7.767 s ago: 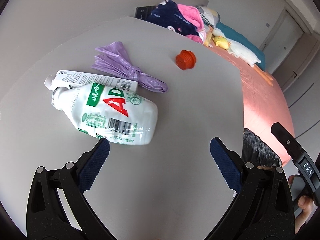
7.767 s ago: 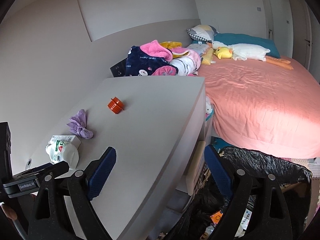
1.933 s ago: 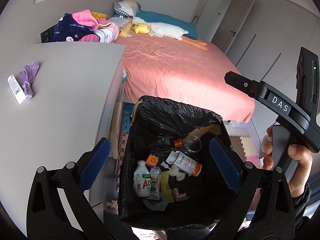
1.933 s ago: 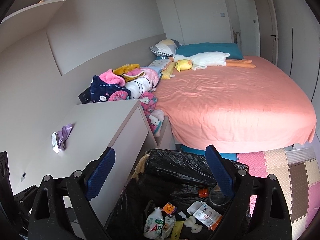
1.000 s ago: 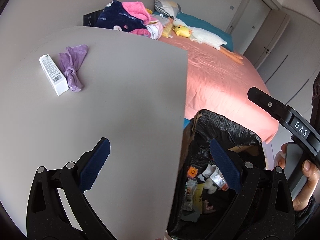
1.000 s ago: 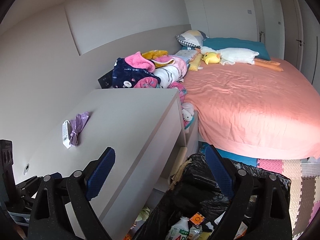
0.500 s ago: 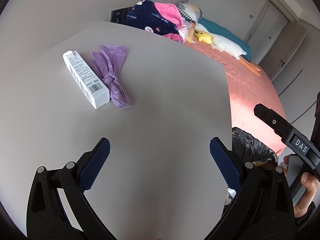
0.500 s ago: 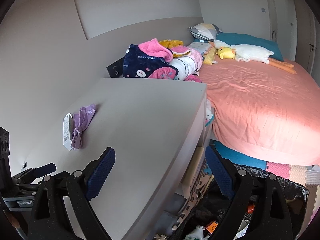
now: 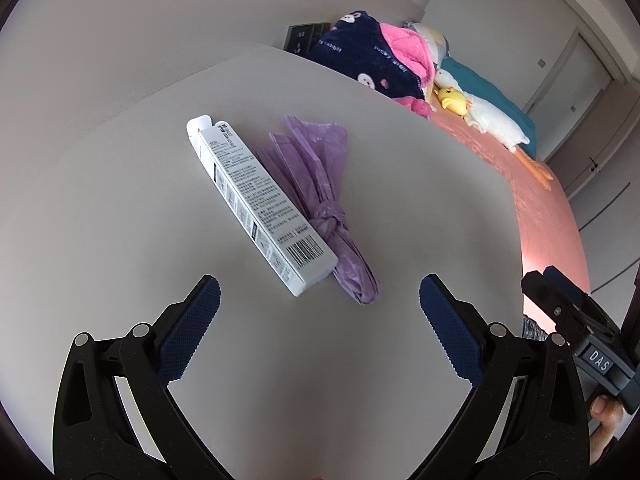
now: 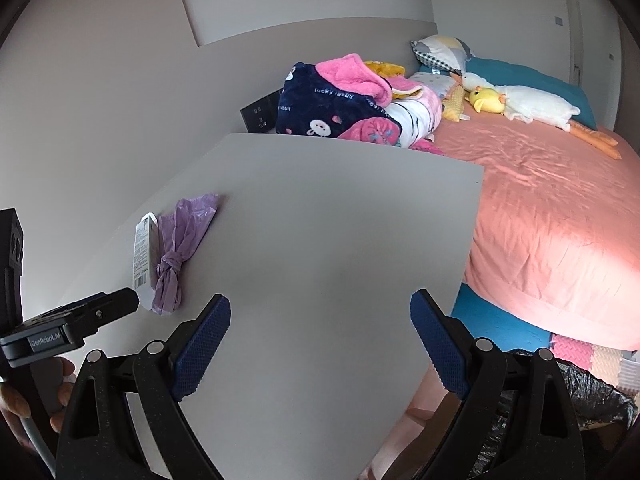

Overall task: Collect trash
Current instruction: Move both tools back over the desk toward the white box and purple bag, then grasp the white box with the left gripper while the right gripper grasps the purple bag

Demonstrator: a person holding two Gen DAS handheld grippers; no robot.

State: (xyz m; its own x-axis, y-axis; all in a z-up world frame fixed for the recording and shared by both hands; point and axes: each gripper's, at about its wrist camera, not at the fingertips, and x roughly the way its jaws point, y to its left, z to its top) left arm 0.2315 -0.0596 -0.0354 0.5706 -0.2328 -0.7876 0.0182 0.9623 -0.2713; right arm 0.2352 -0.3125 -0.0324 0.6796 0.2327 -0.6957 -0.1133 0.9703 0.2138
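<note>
A long white carton [image 9: 256,200] with a barcode lies on the grey table top [image 9: 360,360], and a knotted purple plastic bag [image 9: 320,200] lies against its right side. My left gripper [image 9: 318,308] is open and empty, just short of their near ends. The carton [image 10: 141,256] and the purple bag [image 10: 180,252] also show at the left in the right wrist view. My right gripper [image 10: 320,330] is open and empty over the table's [image 10: 320,240] near part. The black-lined trash bin [image 10: 592,392] sits low on the right, beside the table.
A pink bed [image 10: 552,208] with a goose plush [image 10: 532,108] and a duck plush [image 10: 486,100] fills the right side. A pile of navy and pink blankets [image 10: 344,104] lies behind the table's far edge. The wall runs along the table's left.
My left gripper has swung from over the bin back above the table and closed in on the carton and the purple bag. My right gripper has turned toward the table as well.
</note>
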